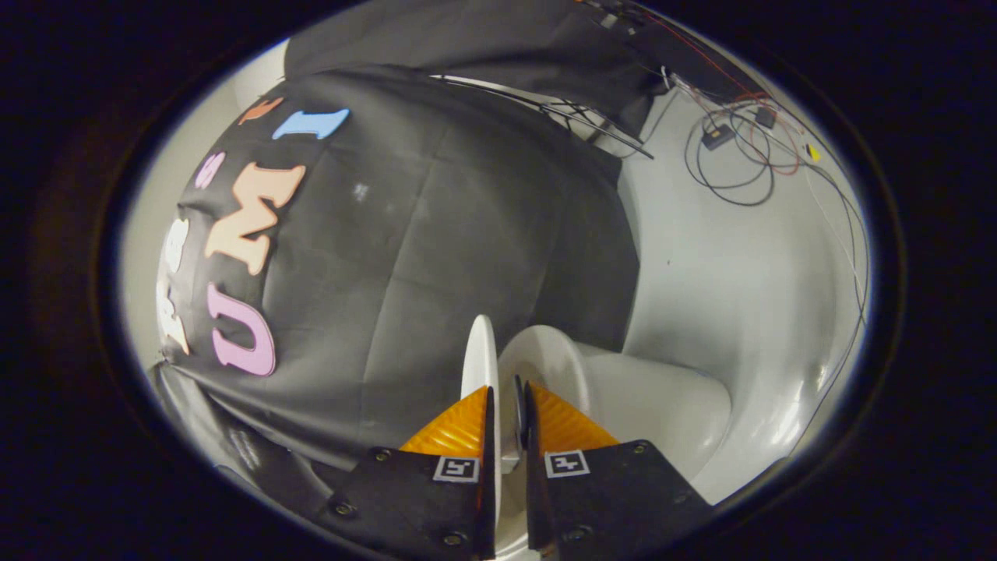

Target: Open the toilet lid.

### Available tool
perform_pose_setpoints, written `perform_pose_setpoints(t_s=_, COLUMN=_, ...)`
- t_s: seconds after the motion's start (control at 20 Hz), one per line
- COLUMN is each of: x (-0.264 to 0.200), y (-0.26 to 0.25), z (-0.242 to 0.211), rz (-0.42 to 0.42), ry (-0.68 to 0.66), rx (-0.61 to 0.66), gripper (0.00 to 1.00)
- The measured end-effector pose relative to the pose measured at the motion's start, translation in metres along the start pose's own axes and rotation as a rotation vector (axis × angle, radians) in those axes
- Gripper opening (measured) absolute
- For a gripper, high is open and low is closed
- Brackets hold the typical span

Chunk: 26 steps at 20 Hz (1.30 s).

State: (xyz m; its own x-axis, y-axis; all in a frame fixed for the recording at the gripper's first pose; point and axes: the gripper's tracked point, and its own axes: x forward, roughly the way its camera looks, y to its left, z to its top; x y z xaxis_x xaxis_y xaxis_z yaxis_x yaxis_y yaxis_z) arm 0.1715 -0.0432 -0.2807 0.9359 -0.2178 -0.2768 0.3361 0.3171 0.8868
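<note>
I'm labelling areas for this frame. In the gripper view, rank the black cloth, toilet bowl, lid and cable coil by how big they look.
1. Black cloth
2. Toilet bowl
3. Cable coil and lid, gripped edge-on by the gripper: too close to rank.

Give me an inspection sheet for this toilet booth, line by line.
Surface: pale floor, bare where seen.
Job's things: toilet lid raised on edge; toilet bowl beside it.
Clutter: nothing seen.
Grippers: gripper with fingers closed on the lid's thin edge, which runs between them.
Cables: loose cables coiled on the floor beyond the toilet, with small boxes attached.
Surroundings: black cloth wall behind the lid.
</note>
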Motion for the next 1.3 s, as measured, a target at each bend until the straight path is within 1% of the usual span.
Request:
perform_pose_setpoints(t_s=0.3, x=-0.019, y=0.071, z=0.001, rz=0.070, ry=-0.029, rx=-0.125, gripper=0.16)
perform_pose_setpoints(t_s=0.65, x=-0.042, y=0.162, z=-0.020, rz=0.166, ry=-0.032, rx=-0.289, gripper=0.16)
perform_pose_setpoints(t_s=0.9, x=-0.052, y=0.219, z=-0.048, rz=0.173, ry=-0.007, rx=-0.458, gripper=0.16)
perform_pose_setpoints(t_s=1.05, x=-0.052, y=0.247, z=-0.064, rz=0.168, ry=0.007, rx=-0.589, gripper=0.16)
perform_pose_setpoints(t_s=1.3, x=-0.063, y=0.286, z=-0.095, rz=0.198, ry=0.013, rx=-0.769, gripper=0.16)
